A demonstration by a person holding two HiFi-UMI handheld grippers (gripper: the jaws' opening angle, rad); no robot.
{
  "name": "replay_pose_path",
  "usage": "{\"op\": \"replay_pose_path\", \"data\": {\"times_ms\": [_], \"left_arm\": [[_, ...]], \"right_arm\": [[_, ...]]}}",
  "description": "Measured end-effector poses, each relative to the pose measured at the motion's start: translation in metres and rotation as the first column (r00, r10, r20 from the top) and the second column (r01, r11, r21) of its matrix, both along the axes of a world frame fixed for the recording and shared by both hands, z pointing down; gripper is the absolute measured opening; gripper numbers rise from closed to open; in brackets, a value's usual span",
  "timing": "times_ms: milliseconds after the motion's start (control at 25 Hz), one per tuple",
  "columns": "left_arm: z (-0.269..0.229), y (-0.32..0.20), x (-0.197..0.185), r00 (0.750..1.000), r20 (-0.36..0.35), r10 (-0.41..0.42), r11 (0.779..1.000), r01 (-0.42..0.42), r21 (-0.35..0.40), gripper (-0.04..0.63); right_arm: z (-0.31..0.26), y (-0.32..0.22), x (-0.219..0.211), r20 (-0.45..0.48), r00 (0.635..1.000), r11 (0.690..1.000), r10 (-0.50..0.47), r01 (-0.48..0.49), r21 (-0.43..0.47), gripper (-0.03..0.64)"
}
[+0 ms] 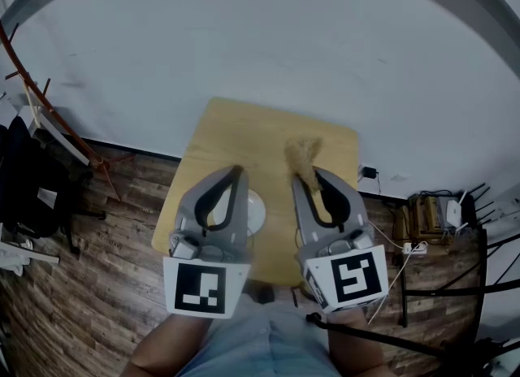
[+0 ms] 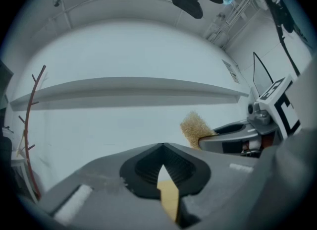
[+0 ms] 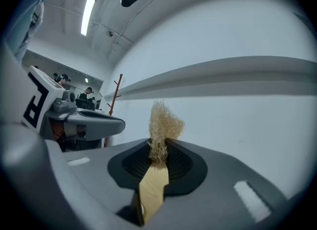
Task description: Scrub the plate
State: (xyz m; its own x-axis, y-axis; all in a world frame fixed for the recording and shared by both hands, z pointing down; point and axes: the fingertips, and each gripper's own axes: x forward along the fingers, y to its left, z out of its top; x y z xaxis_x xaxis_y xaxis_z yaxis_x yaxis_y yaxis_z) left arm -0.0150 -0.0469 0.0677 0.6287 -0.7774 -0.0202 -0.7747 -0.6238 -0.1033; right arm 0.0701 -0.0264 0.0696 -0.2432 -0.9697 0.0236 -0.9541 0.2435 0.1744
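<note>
Plate [image 1: 257, 213], white, lies on the wooden table [image 1: 244, 127], partly under the left gripper [image 1: 236, 171], whose jaws meet with nothing between them. Beside the plate, the right gripper [image 1: 302, 174] clamps a tan scouring pad [image 1: 303, 154].

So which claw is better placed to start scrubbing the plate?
Right, probably: the right claw is shut on the fibrous scrubber; the left claw is shut and empty. The white plate lies near both.
</note>
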Motion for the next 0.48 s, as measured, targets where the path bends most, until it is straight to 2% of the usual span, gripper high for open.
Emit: {"op": "replay_pose_path", "data": {"times_ms": [480], "left_arm": [[0.008, -0.014, 0.005, 1.0, 0.008, 0.005, 1.0, -0.005, -0.014, 0.02]], "right_arm": [[0.009, -0.012, 0.003, -0.009, 1.0, 1.0, 0.002, -0.002, -0.013, 0.069]]}}
